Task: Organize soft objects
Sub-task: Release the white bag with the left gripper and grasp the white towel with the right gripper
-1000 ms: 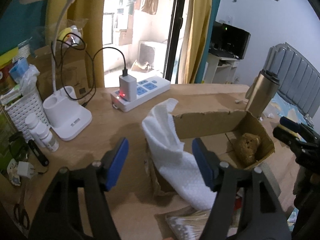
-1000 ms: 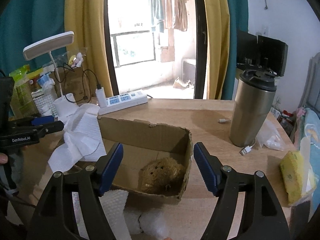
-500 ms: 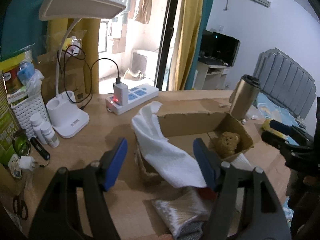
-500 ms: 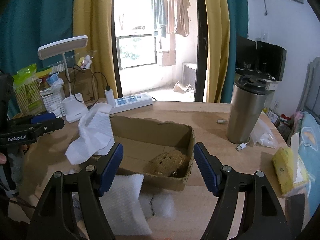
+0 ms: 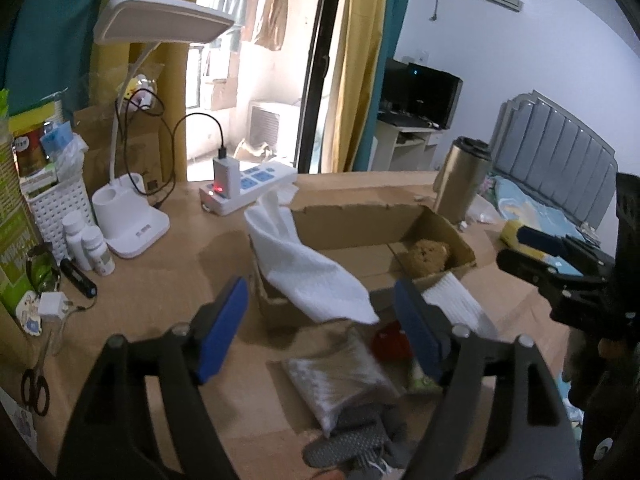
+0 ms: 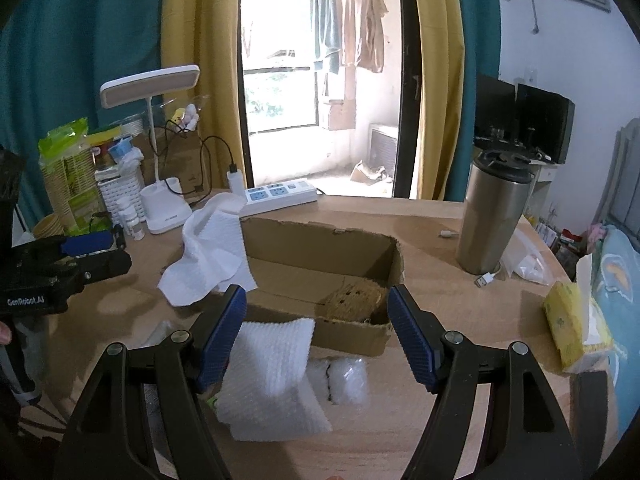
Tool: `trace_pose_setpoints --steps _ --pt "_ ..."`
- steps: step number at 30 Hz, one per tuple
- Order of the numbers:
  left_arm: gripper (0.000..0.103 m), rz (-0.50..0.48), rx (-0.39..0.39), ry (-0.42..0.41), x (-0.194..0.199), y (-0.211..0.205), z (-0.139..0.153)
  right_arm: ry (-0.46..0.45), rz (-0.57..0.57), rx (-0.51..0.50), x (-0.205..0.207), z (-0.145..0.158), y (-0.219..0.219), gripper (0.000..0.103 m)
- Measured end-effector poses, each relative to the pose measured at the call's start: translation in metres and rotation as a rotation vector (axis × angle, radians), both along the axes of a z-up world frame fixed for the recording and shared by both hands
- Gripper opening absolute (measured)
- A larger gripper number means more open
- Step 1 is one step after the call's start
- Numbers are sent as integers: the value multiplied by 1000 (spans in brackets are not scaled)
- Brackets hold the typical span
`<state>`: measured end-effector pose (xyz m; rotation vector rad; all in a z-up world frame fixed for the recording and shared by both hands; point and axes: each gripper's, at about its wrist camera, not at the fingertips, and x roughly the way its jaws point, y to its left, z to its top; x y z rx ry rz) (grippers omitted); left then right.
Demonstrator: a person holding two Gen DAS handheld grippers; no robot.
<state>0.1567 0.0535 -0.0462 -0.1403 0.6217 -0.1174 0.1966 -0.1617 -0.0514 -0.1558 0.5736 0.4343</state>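
Left wrist view: left gripper (image 5: 322,328) gaping, jaws just widening, nothing between them — cloth (image 5: 308,268) draped over the box (image 5: 460,236) edge; bear (image 5: 428,254) inside. Right gripper (image 6: 316,334) wide too, empty.

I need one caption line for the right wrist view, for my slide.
Open right gripper faces a cardboard box holding a brown plush toy, white cloth draped over its end.

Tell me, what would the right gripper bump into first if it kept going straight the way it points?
Probably the folded white cloth lying on the table just ahead of the open right gripper, in front of the cardboard box. Depth is hard to judge, so it might reach the box's front wall instead.
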Motion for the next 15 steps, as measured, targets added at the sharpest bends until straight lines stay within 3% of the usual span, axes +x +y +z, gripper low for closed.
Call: trace_pose_setpoints --steps 15 --pt "78 -32 -31 71 -26 -16 -25 43 27 -4 -18 -18 5 76"
